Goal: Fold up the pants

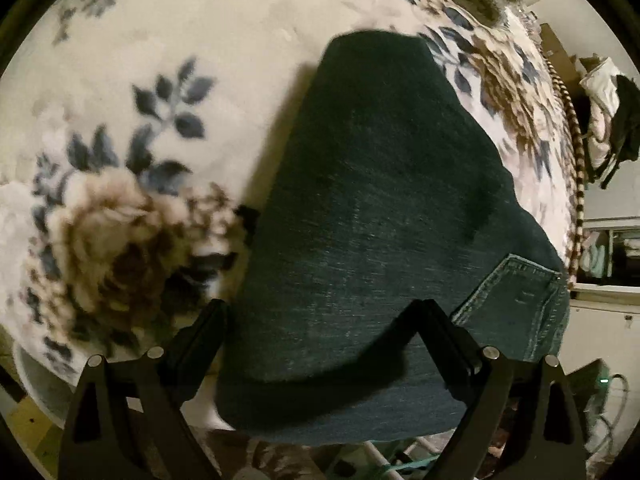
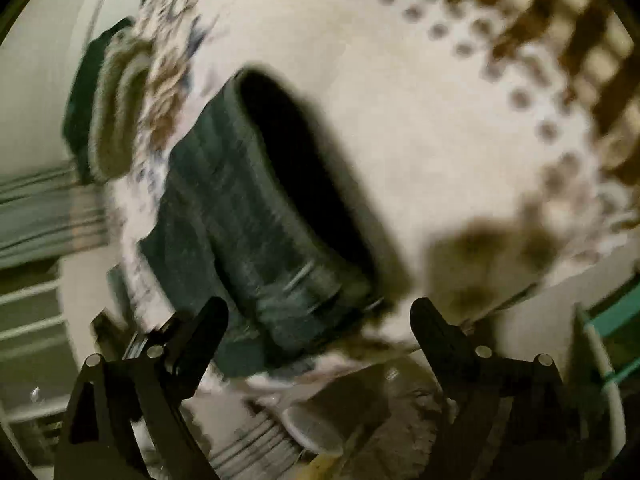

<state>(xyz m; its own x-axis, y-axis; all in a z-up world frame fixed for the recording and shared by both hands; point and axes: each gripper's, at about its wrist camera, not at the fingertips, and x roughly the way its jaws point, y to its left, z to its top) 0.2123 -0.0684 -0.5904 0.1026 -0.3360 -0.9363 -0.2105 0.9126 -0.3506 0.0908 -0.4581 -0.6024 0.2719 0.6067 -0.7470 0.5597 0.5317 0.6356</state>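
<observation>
Dark blue-green jeans [image 1: 380, 208] lie folded into a thick stack on a floral blanket [image 1: 120, 220], with a back pocket [image 1: 516, 300] showing at the lower right. My left gripper [image 1: 324, 320] hovers over the near end of the stack, its jaws wide apart and the denim below and between them. The right wrist view is blurred. In it the folded jeans [image 2: 256, 216] run up to the left, and a dark shadow lies along their right side. My right gripper [image 2: 320, 312] stands open just off the near end of the stack, pressing on nothing.
The blanket's near edge drops off below the left gripper. A pile of clothes [image 1: 604, 112] and a white cabinet [image 1: 600, 328] stand to the right. A brown-striped border [image 2: 580, 40] runs along the blanket's far side. A pale shoe-like thing [image 2: 312, 428] lies on the floor.
</observation>
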